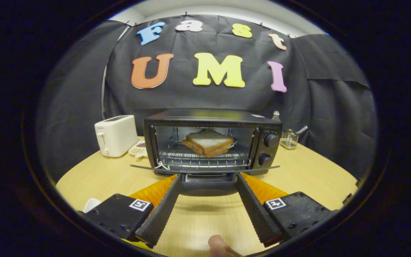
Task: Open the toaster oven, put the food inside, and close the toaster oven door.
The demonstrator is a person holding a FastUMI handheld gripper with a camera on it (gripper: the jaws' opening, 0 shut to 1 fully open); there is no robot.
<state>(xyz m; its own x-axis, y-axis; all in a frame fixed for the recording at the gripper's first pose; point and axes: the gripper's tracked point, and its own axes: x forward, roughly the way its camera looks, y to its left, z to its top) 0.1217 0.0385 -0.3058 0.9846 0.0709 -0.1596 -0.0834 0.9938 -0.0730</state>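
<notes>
Sandwich inside toaster oven, beyond spread gripper

Even, soft light from above keeps the tabletop bright, while the cloth wall stays dim. A faint shadow lies between the fingers. Focus is sharp at the middle; straight lines bow strongly toward the fisheye's edges.

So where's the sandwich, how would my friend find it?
Find the black oven in the middle of the wooden table, its door folded down flat. The sandwich lies on the wire rack inside, beyond the open claw, whose fingers reach the door's edge. It is the only food in there: toasted bread, cut in a triangle.
</notes>
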